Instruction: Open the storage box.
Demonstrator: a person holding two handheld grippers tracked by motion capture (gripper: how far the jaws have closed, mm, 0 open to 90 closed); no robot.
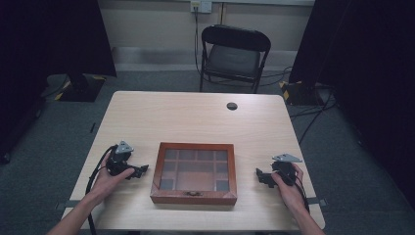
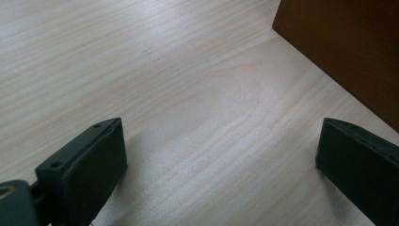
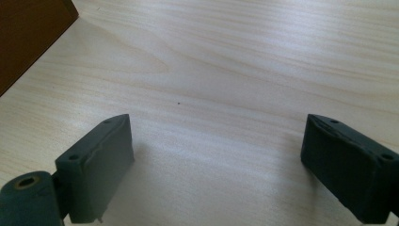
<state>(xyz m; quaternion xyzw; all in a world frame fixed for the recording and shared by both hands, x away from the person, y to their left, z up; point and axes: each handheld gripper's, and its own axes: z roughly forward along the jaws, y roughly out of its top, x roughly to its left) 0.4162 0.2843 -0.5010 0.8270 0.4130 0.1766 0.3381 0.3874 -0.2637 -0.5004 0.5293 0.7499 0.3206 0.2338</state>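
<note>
A wooden box (image 1: 194,173) with a glass-paned lid lies closed on the pale counter (image 1: 195,117), near the edge closest to the person, its small metal clasp (image 1: 194,193) at 6 o'clock. Through the glass the dividers of several compartments show; what lies in them cannot be made out.

The left tool (image 1: 142,170) rests at the box's 9 o'clock, just beside it but apart from it, held in the person's left hand (image 1: 110,178). In the left gripper view its jaws stand wide apart with bare counter between them — the brown side of the box sits at the upper right, close to the right-hand jaw, untouched.

The right tool (image 1: 261,175) lies at the box's 3 o'clock, a little farther off, in the right hand (image 1: 288,188). The right gripper view shows its jaws spread wide as well, nothing between them, and a corner of the box at 10 o'clock.

Beyond the counter, at 12 o'clock, a black folding chair (image 1: 234,56) stands on the grey floor — a dark round cable hole (image 1: 232,105) marks the counter's far side.
</note>
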